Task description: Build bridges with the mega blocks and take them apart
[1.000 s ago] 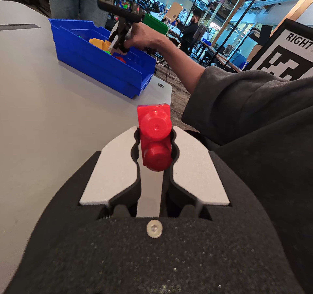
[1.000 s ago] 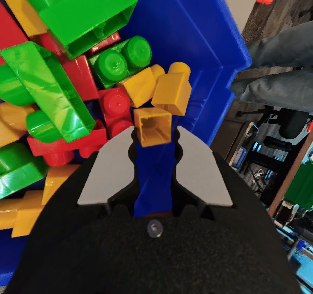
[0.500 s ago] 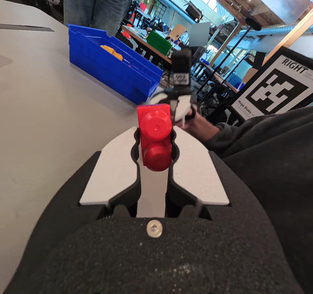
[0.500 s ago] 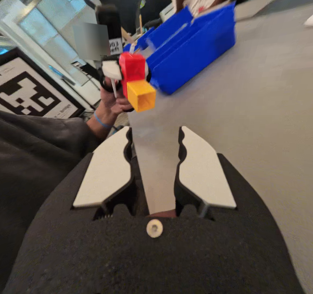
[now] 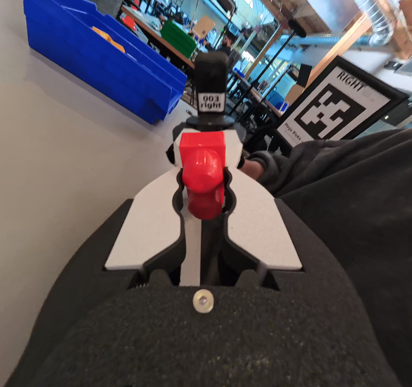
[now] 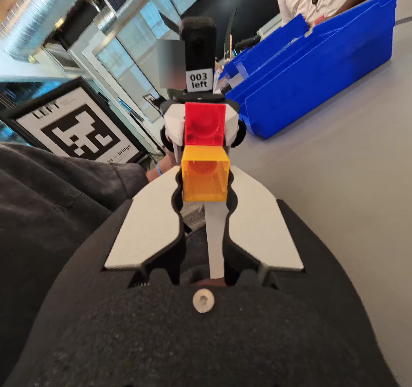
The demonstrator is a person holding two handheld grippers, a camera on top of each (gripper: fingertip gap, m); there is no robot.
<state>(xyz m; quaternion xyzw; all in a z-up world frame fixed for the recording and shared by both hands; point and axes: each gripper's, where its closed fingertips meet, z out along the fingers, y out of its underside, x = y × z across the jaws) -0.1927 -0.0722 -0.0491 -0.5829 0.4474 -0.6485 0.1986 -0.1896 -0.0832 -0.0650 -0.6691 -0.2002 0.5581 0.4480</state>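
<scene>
1. Right, the grey surface (image 5: pixel 66 153) stays bare in the middle, which looks like room kept free for the bridge.
2. Over at the far edge sits the blue bin (image 5: pixel 95 64), yellow pieces showing inside: the supply, parked within reach.
3. Both tools meet nose to nose above the surface edge, so the pieces can be mated in the air.
4. Left tool (image 5: pixel 203 189) is closed tight on the red block (image 5: pixel 201 169), studs facing its own camera, hollow side offered outward.
5. Right tool (image 6: pixel 204 182) is clamped on the yellow block (image 6: pixel 205 173), open underside toward its camera, just below the red one; whether they touch I cannot tell.
</scene>
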